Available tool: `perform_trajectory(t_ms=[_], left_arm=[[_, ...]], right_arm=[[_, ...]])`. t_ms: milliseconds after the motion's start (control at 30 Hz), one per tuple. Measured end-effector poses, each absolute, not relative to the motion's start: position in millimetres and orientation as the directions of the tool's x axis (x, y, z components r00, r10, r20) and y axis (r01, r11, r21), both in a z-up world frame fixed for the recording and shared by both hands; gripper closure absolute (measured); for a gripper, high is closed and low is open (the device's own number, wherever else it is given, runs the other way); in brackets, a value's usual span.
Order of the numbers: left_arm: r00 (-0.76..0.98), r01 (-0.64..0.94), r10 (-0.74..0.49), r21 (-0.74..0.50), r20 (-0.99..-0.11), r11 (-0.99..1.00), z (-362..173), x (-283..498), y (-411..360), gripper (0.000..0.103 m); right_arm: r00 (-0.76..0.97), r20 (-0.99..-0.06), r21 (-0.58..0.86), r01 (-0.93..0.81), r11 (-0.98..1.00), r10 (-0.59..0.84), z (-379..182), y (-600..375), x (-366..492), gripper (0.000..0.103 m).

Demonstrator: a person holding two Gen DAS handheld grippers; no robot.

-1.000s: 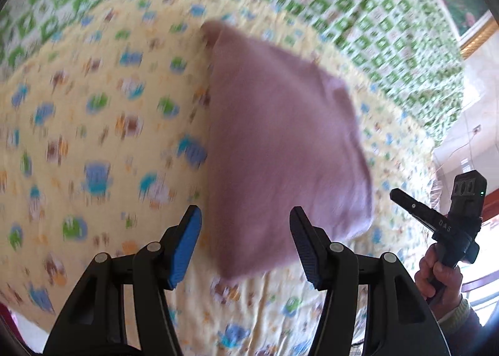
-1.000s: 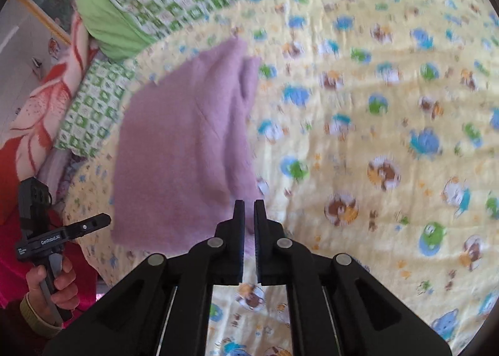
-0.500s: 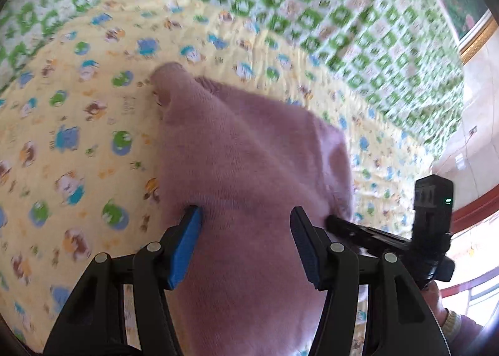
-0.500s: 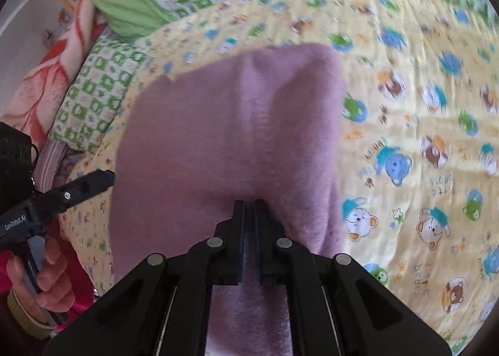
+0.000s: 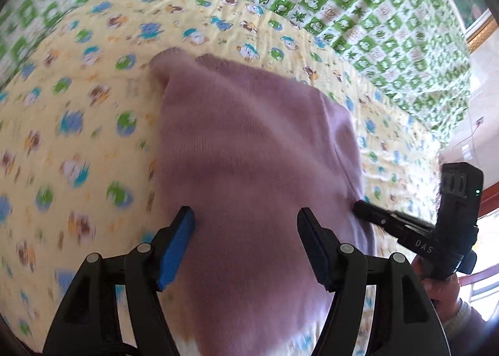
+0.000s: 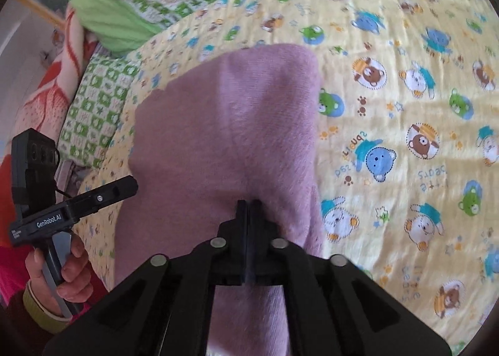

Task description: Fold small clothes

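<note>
A folded pink knit garment [image 5: 249, 153] lies on a yellow cartoon-print blanket [image 5: 93, 106]. My left gripper [image 5: 244, 215] hovers over the garment's near part. Its jaws are opening, and the blue pads [image 5: 176, 246] stand wide apart with cloth beneath them, not pressed. In the right wrist view the garment [image 6: 224, 125] fills the middle. My right gripper [image 6: 248, 203] is shut, its tips low against the cloth; whether any cloth is pinched does not show. From the left wrist view the right gripper [image 5: 358, 207] meets the garment's right edge. The left gripper [image 6: 124, 184] shows at the garment's left side.
A green-and-white checked quilt [image 5: 358, 12] covers the far side of the bed. A green pillow [image 6: 106, 19] and a red-and-white blanket [image 6: 46, 90] lie at the left. A person's hand [image 6: 68, 268] holds the left gripper's handle. The yellow blanket [image 6: 405, 137] stretches to the right.
Both grippers have closed in on the pink garment, which now fills more of each view. The left jaws stand wider apart. The right jaws stay shut.
</note>
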State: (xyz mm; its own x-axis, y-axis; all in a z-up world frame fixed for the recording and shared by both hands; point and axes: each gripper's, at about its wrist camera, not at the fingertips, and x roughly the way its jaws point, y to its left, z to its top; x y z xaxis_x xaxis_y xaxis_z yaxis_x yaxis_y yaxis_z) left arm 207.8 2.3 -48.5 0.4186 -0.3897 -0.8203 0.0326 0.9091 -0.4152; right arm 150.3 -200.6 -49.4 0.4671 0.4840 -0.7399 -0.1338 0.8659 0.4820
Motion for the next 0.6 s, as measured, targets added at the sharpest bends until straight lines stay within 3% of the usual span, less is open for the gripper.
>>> perform_trajectory(t_ms=[133,200,300,400,600], left_arm=[[0.410,0.029,-0.398,-0.424,-0.821,0.905,-55,164,3,0.034],[0.381,0.032,-0.375,-0.393,-0.845,0.919,-69,149,-1,0.034],[0.328,0.008,-0.363,-0.382,-0.872,0.924,-94,138,-2,0.034],[0.318,-0.011,-0.363,-0.386,-0.876,0.923,-107,131,-4,0.034],[0.359,0.015,-0.345,-0.364,-0.867,0.931,-90,113,-9,0.035]], right_arm=[[0.463,-0.722,0.448,-0.252,0.858,0.513,-32,-187,109,0.099],[0.426,-0.756,0.415,-0.274,0.867,0.497,-42,-178,95,0.099],[0.392,-0.819,0.366,-0.206,0.907,0.420,-76,-184,91,0.099],[0.394,-0.798,0.434,-0.149,0.889,0.456,-97,-201,95,0.103],[0.424,-0.795,0.408,-0.157,0.899,0.434,-83,-200,84,0.101]])
